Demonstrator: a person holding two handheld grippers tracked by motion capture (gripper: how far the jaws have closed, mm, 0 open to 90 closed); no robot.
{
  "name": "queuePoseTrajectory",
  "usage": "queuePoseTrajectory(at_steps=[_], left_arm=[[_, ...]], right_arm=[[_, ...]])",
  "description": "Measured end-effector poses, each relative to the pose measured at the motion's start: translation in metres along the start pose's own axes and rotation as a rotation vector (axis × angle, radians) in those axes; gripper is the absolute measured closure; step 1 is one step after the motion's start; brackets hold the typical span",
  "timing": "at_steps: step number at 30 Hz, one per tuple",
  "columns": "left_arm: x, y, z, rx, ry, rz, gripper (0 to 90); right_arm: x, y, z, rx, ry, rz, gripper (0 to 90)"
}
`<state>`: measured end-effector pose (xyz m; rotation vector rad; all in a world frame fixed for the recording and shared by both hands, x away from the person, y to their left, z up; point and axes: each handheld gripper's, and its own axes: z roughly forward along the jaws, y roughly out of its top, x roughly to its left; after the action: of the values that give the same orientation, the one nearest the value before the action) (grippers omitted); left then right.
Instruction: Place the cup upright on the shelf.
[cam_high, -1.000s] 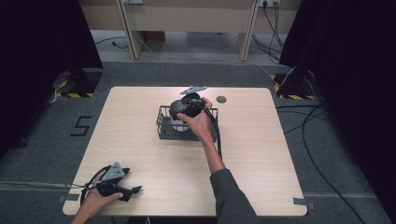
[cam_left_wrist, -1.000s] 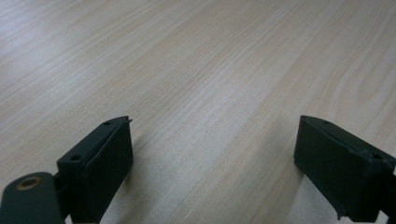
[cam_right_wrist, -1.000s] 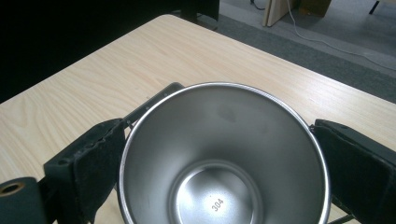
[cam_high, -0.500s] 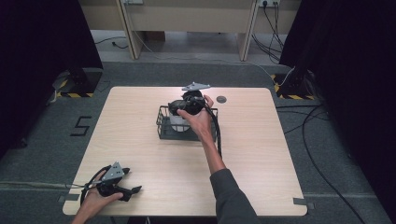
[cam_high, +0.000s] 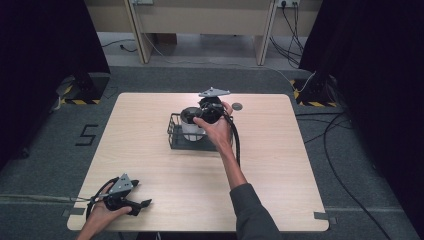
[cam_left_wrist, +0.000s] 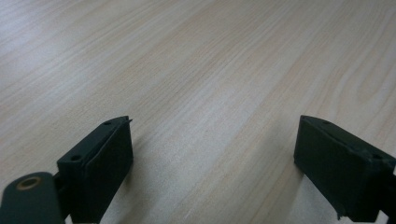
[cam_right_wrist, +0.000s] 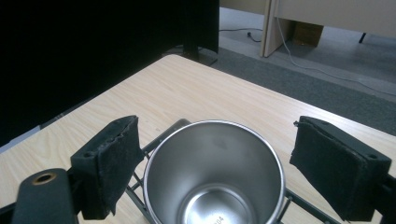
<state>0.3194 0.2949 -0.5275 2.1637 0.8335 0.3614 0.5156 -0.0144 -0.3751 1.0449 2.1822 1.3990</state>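
Upright in the wire basket (cam_high: 174, 131) mid-table stands the steel cup (cam_right_wrist: 215, 172), the right gripper (cam_right_wrist: 215, 163) hovering over it, jaws spread. Left gripper (cam_high: 131, 203) rests at the table's (cam_high: 280, 170) near-left corner, jaws spread.

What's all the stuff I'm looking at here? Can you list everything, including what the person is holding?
Table: one, light wood, middle of the room.
Wire basket: one, black, on the table's far middle.
Metal cup: one, silver, standing upright in the wire basket, mouth up and empty.
Small disc: one, dark grey, on the table just beyond the basket; too small to tell what it is.
Floor marking: one figure 5, dark, on the grey floor left of the table.
Hazard-striped stands: two, yellow and black, at the far corners.
Right claw: one, black, jaws open on either side of the cup, above its rim.
Left claw: one, black, jaws open, low over bare table at the near left corner.
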Motion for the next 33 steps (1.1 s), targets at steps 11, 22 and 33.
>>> queuePoseTrajectory(at_steps=[11,22,33], left_arm=[[0.0,0.0,0.0,0.0,0.0,0.0,11.0],[0.0,0.0,0.0,0.001,-0.001,0.0,11.0],[0.0,0.0,0.0,0.001,-0.001,0.0,11.0]], right_arm=[[0.001,-0.001,-0.023,-0.04,0.014,-0.001,15.2],[0.004,-0.01,-0.04,-0.048,0.02,-0.011,15.2],[0.005,-0.022,-0.059,-0.063,0.029,-0.019,15.2]])
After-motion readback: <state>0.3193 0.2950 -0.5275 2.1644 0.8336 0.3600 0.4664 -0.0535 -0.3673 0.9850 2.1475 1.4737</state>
